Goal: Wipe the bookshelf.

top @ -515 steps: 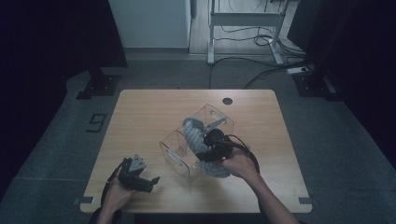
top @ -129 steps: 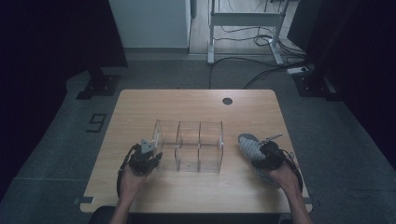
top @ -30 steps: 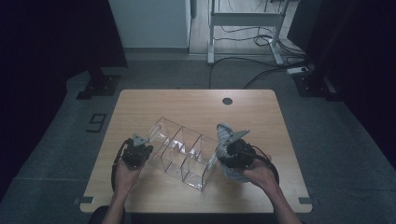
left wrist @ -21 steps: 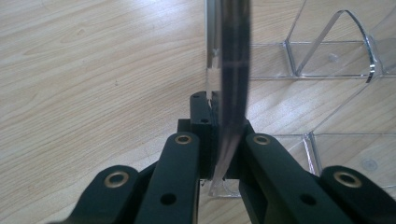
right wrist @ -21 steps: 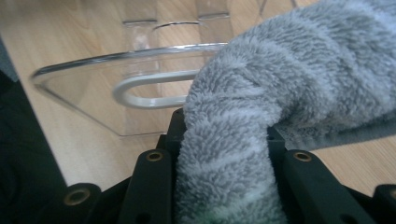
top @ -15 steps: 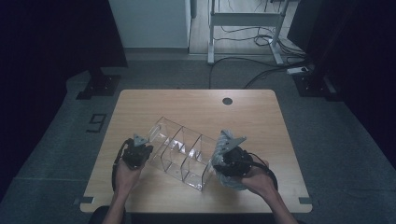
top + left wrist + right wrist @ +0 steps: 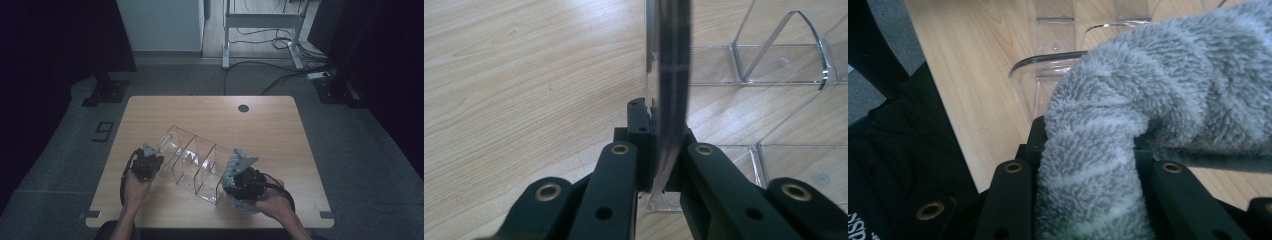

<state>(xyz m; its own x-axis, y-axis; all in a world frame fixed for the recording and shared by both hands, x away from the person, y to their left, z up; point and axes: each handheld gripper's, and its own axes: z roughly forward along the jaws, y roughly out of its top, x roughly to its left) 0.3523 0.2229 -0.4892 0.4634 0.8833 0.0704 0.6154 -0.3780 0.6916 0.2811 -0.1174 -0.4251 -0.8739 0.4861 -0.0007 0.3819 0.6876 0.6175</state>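
Grey striped fluffy cloth [image 7: 1158, 115]; clear organiser [image 7: 195, 162]; pale wood-grain table [image 7: 270, 130]; black jaws.

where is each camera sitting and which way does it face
High view: above the person's side, facing forward and down on the table; forearms, both hands show.
Left gripper view: on the left gripper, along its jaws clamping the clear organizer wall.
Right gripper view: on the right gripper, jaws holding the grey cloth.
All share the organizer.
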